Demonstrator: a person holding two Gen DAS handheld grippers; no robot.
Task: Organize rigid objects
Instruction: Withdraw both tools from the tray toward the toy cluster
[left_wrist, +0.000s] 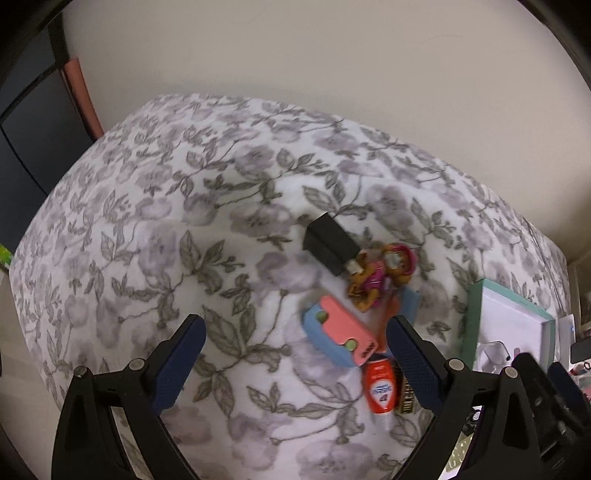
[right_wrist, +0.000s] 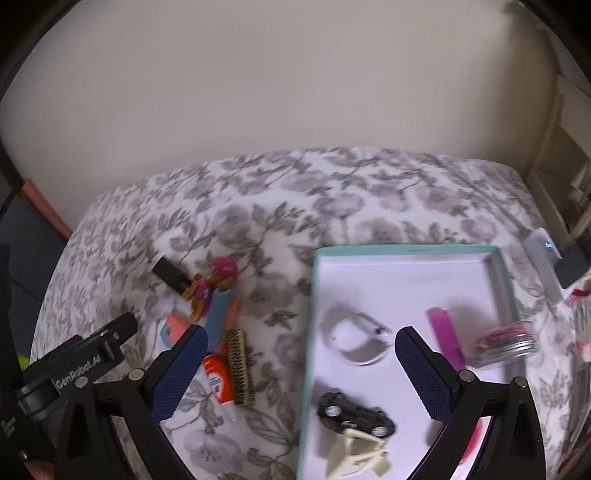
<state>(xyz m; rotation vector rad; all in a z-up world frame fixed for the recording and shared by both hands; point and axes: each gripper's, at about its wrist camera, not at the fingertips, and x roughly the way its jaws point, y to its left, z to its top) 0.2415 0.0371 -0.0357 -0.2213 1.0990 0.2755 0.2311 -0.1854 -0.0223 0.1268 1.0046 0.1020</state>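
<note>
Up front in the left wrist view, the left gripper (left_wrist: 295, 354) is hanging spread and empty over a floral bed (left_wrist: 147, 229), where one black block (left_wrist: 328, 245), one toy figure (left_wrist: 376, 277), one pink-and-blue case (left_wrist: 340, 336) and one orange bottle (left_wrist: 378, 387) are lying clustered. Meanwhile, in the right wrist view, the right gripper (right_wrist: 301, 363) is hovering spread and empty over one teal-rimmed tray (right_wrist: 309, 332) that is holding one black toy car (right_wrist: 354, 411), one white earbud case (right_wrist: 356, 338), one pink lighter (right_wrist: 445, 334) and one jar (right_wrist: 506, 343).

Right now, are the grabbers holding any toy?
No. The left gripper and the right gripper are both open and hold nothing; the toys lie on the floral cloth and in the box.
</note>
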